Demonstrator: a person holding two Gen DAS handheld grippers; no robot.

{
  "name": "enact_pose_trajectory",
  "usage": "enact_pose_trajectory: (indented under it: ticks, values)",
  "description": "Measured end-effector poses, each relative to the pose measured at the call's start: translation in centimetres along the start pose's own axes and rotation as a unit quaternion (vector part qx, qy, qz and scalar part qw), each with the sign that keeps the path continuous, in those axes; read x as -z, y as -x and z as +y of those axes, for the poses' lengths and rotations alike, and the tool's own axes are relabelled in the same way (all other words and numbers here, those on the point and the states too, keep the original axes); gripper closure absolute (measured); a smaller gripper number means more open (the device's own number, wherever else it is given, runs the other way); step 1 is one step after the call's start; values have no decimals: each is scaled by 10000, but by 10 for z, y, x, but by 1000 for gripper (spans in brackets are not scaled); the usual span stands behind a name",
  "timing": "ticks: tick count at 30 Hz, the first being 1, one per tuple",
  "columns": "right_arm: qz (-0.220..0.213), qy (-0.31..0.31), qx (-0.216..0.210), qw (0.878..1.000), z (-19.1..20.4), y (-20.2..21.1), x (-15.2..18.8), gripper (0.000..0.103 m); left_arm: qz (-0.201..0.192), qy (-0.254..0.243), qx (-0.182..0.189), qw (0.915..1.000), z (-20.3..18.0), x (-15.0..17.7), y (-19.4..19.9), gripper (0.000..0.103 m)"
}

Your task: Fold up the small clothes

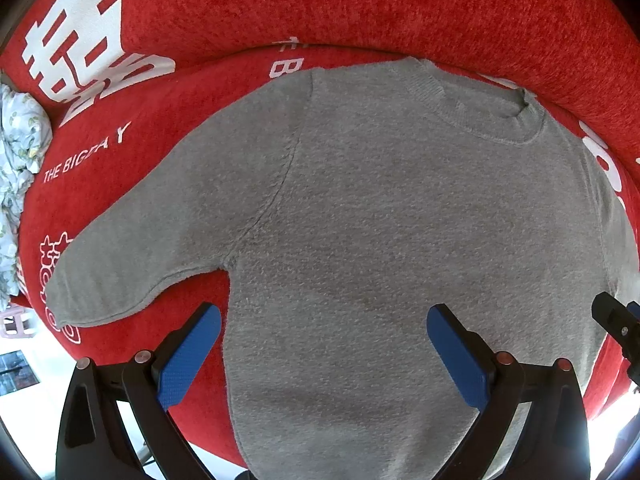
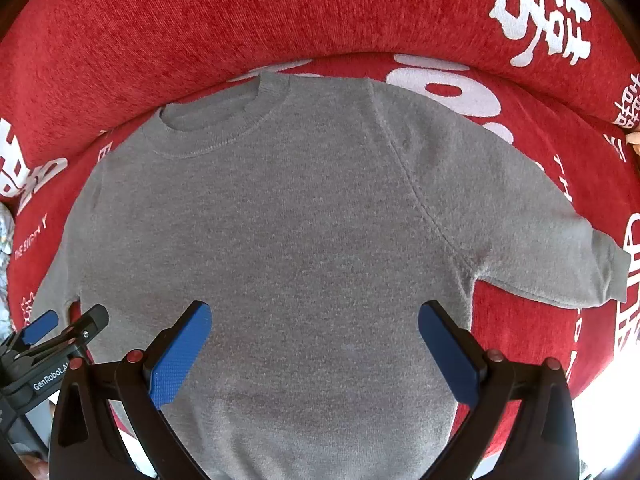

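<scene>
A small grey knitted sweater (image 1: pixel 360 220) is laid flat and face-up on a red chenille sofa cover (image 1: pixel 400 4) printed with white characters and lettering; the ribbed crew neck (image 1: pixel 484 114) is pointed toward the sofa's backrest, and the hem is turned toward the cameras; both short sleeves are spread outward from the body, the sleeve (image 1: pixel 132 256) in the left wrist view being stretched away from the sweater over the red fabric, and the other sleeve (image 2: pixel 560 256) being seen likewise in the right wrist view. The sweater is not yet folded.

The left gripper (image 1: pixel 324 344) is held above the lower part of the sweater near the armpit of that sleeve; its blue-padded fingers (image 1: pixel 188 360) are spread wide apart and nothing is held between them; one finger is seen over the red cover just beside the sweater's side edge, the other over the grey knit. The right gripper (image 2: pixel 316 344) is held over the lower body of the sweater, its blue pads (image 2: pixel 180 356) likewise parted wide with nothing clasped; both pads are seen against the grey knit.

A crumpled pale floral cloth (image 1: pixel 20 152) is seen at the far edge of the cover, well apart from the sweater, beyond the outstretched sleeve in the left wrist view.
</scene>
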State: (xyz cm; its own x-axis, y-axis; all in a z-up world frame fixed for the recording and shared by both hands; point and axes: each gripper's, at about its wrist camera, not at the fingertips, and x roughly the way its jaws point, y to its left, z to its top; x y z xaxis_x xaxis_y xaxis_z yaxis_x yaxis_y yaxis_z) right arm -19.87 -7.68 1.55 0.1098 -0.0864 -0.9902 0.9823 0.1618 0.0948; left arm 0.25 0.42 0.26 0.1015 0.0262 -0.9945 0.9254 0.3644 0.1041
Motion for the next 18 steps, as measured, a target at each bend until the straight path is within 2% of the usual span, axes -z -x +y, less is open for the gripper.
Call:
enact_pose_trajectory:
  ticks: [12,18]
  values:
    - [-7,52,33,10000,6,1,2,0,-100,55,44,9999,8,4,-2,0]
    - [3,48,26,10000,9,1,3,0,-9,93,70,9999,13,7,-2,0]
